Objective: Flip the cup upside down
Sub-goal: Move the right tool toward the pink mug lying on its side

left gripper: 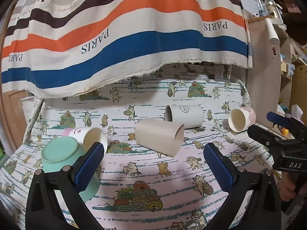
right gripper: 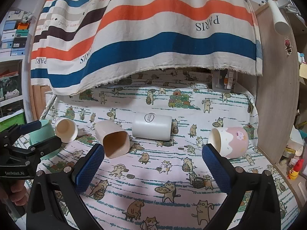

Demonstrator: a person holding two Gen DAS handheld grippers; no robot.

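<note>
Several cups lie on a cat-print cloth. A mint cup (left gripper: 57, 153) stands upside down at the left, just beside my left gripper's left finger. A pink-and-white paper cup (left gripper: 86, 136) lies on its side behind it. A beige square cup (left gripper: 159, 136) lies on its side in the middle. A white mug (left gripper: 185, 115) lies behind it. A pink-white cup (left gripper: 241, 118) lies on its side at the right. My left gripper (left gripper: 153, 163) is open and empty. My right gripper (right gripper: 153, 163) is open and empty, its right finger close to the pink-white cup (right gripper: 229, 141).
A striped cloth (left gripper: 124, 34) hangs over the back of the table. A wooden panel (right gripper: 276, 95) stands at the right edge. Shelves and boxes (right gripper: 13, 32) are at the far left. Small toys (right gripper: 295, 170) sit beyond the right edge.
</note>
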